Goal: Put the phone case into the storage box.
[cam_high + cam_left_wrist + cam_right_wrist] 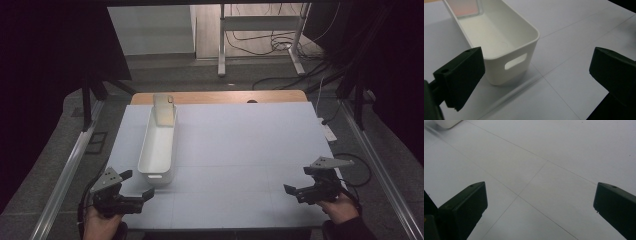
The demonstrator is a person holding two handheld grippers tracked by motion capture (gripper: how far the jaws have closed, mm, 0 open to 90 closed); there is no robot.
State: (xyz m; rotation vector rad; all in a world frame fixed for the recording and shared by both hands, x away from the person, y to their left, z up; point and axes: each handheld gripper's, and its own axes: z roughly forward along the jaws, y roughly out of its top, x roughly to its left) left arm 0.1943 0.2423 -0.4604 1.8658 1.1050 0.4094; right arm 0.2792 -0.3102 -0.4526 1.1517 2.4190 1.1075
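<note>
— Where do you stand? Your left hand-held gripper [134,186] gapes wide beside the long white plastic bin [159,145] on the pale desk [240,150].
— Your right hand-held gripper [296,190], equally wide, holds nothing; no grasp looks begun.

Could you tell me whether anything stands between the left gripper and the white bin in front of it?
Nothing visible does. The left gripper is open beside the near end of the white bin, with bare table between them. The flat card leans at the bin's far end.
</note>
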